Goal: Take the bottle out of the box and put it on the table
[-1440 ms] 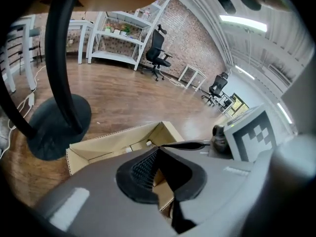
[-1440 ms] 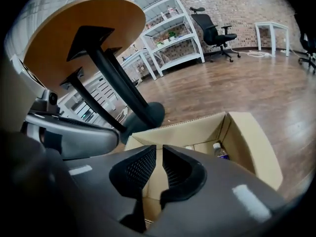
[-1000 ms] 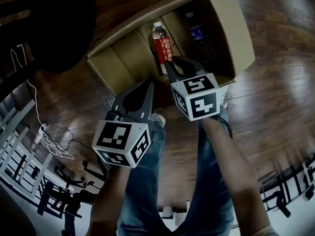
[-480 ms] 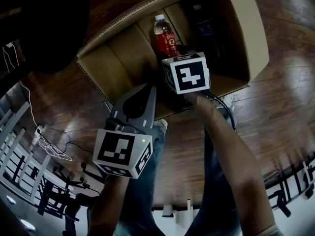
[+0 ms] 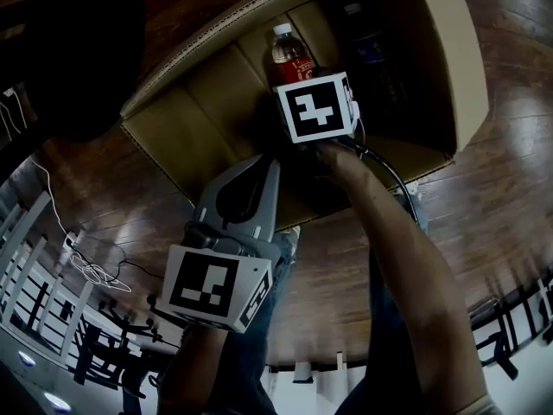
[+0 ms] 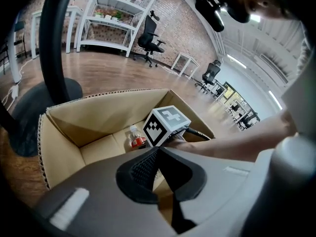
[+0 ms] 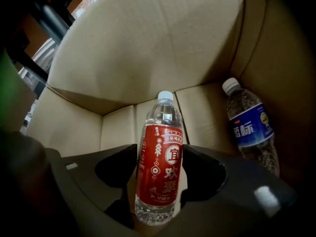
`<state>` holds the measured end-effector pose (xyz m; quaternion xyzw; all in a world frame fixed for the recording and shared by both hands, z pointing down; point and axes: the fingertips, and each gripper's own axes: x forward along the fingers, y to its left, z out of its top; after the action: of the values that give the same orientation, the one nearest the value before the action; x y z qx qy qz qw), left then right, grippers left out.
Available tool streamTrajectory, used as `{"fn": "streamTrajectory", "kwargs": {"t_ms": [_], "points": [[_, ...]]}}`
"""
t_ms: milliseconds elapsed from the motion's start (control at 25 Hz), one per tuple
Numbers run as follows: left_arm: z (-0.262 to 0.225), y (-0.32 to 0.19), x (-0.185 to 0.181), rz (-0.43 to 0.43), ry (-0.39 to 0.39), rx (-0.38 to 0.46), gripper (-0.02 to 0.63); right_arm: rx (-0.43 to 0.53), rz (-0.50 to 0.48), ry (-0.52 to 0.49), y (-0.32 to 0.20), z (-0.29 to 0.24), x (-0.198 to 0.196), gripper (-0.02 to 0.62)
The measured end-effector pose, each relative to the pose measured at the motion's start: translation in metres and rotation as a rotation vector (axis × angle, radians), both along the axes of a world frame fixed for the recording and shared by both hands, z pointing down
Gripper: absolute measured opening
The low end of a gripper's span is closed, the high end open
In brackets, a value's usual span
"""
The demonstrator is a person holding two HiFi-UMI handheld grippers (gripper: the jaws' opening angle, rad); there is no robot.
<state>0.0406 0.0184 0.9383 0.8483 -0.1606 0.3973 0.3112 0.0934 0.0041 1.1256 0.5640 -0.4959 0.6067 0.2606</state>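
An open cardboard box (image 5: 194,115) stands on the wooden floor with two bottles upright inside. The red-labelled bottle (image 7: 160,167) stands between the jaws of my right gripper (image 7: 159,154), which reaches steeply down into the box. Its jaws have just been opening and now flank the label without visibly pressing on it. In the head view its marker cube (image 5: 315,106) hides the jaws, and only the red bottle's top (image 5: 288,52) shows. A blue-labelled bottle (image 7: 249,127) stands to the right, untouched. My left gripper (image 5: 263,161) hangs shut over the box's near wall, holding nothing.
A black round base (image 5: 69,50) sits left of the box. Loose cables (image 5: 95,271) lie on the floor at lower left. The person's jeans-clad legs (image 5: 259,318) stand just before the box. White shelves (image 6: 106,19) and office chairs line the far wall.
My right gripper has dropped into the box and its jaws have spread around the red-labelled bottle. My left gripper has sunk a little toward the box's near wall.
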Motion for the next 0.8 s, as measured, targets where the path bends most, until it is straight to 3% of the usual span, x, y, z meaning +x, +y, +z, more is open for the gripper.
{"fn": "streamTrajectory", "kwargs": {"t_ms": [160,360,600,800], "points": [[0.003,-0.005,0.004,0.013,0.001,0.008,-0.003,-0.031,0.008,-0.02,-0.003,0.013,-0.005,0.298],[0.01,-0.016,0.005,0.021,0.005,0.02,-0.003,-0.071,-0.022,0.037,-0.008,0.035,-0.003,0.338],[0.008,-0.026,0.002,0.002,0.001,0.039,-0.003,-0.075,0.027,0.061,-0.009,0.036,0.002,0.305],[0.008,-0.022,-0.008,-0.02,-0.016,0.021,-0.003,-0.084,0.091,0.017,0.004,0.024,0.0,0.295]]}}
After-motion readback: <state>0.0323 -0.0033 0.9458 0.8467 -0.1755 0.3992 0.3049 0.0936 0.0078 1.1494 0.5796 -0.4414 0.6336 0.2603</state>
